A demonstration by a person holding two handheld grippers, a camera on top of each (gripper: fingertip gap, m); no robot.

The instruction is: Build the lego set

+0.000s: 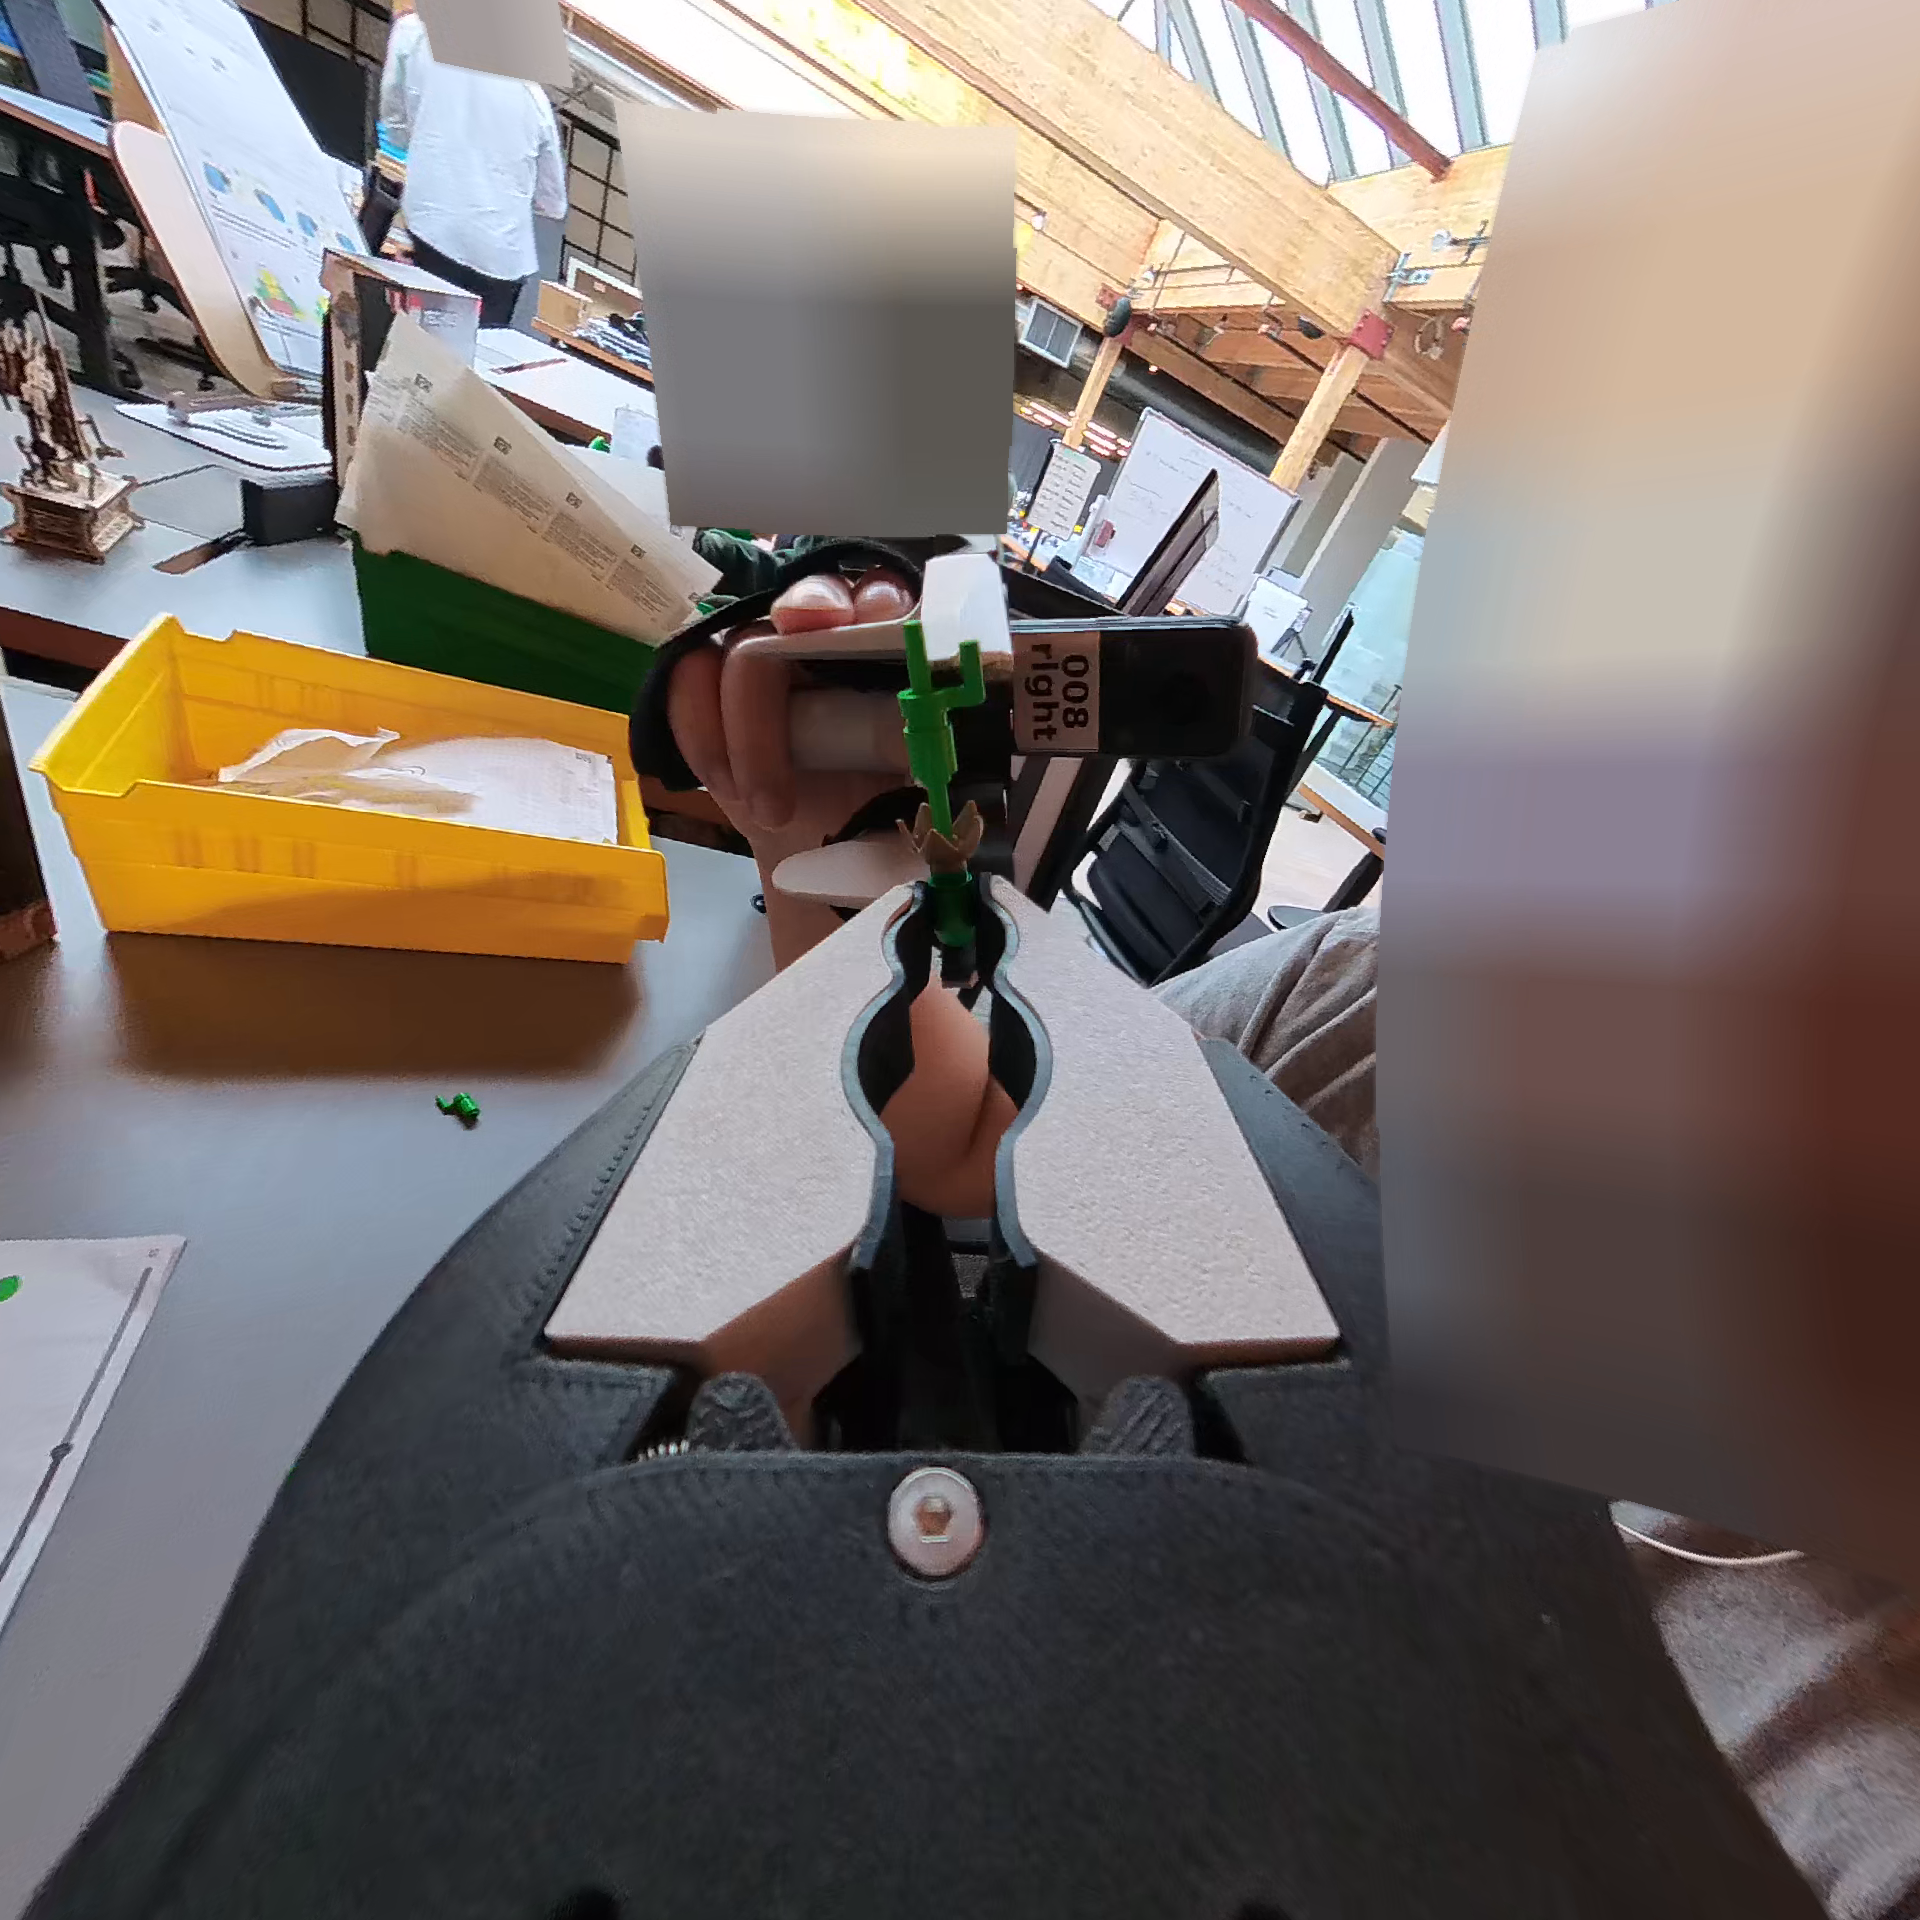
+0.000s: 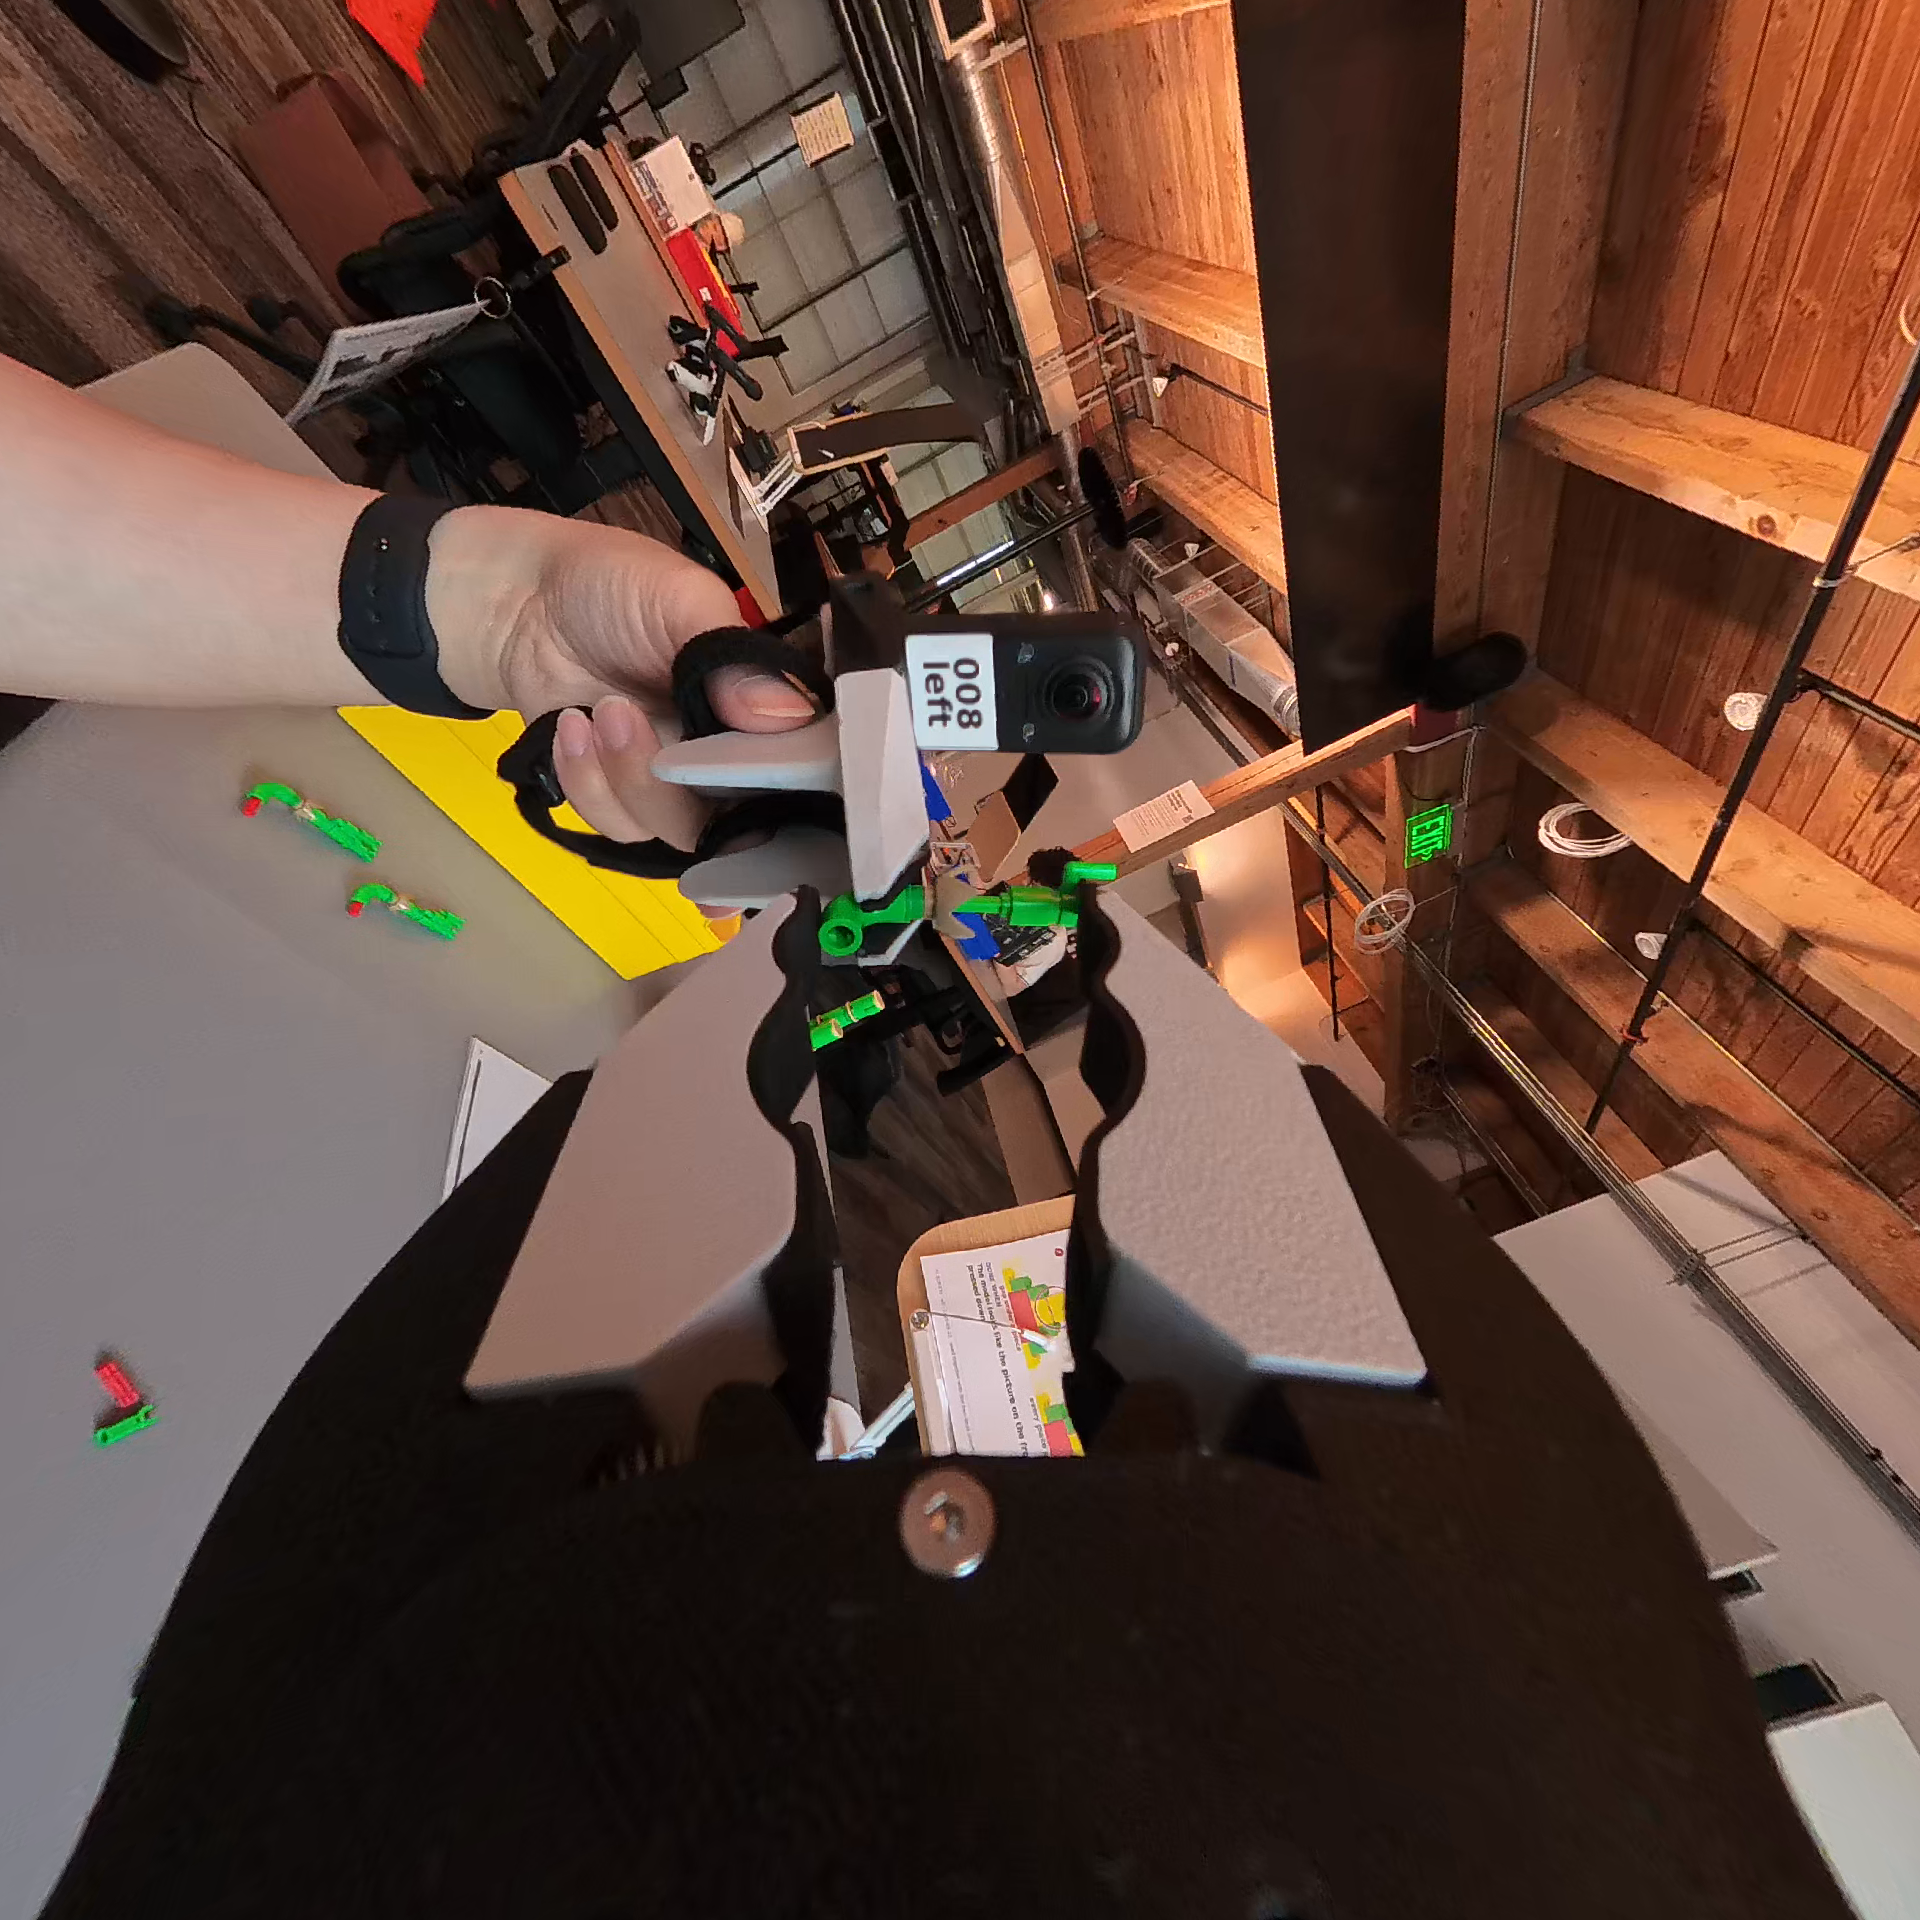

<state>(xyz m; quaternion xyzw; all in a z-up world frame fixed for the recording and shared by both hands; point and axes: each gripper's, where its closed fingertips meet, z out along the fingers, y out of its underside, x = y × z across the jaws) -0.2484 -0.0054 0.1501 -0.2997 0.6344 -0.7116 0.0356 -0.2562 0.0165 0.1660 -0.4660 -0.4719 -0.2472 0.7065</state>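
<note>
Left wrist view: the left gripper (image 1: 951, 914) has its jaws closed on the lower end of a thin green stem assembly (image 1: 935, 748), which stands upright above the tips with a tan flower-like piece (image 1: 951, 836) threaded part way up. The right gripper (image 1: 925, 769) sits close behind the stem's forked top. A loose green piece (image 1: 458, 1108) lies on the dark table (image 1: 260, 1091), near a yellow bin (image 1: 343, 873).

Right wrist view: the right gripper (image 2: 940, 925) has its jaws apart, spanning the stem (image 2: 966, 906), which lies crosswise at the tips; no firm contact is evident. The left gripper (image 2: 883, 831) holds one end. Two finished stems (image 2: 312, 816) (image 2: 405, 909) and a red-and-green piece (image 2: 123, 1403) rest on the table (image 2: 208, 1143).

Risks, as judged: the grip covers only the stem's end, so side pressure from the right tips could lever it loose or snap a joint. Closing off-centre could dislodge the tan piece. A dropped part may fall off the table edge.
</note>
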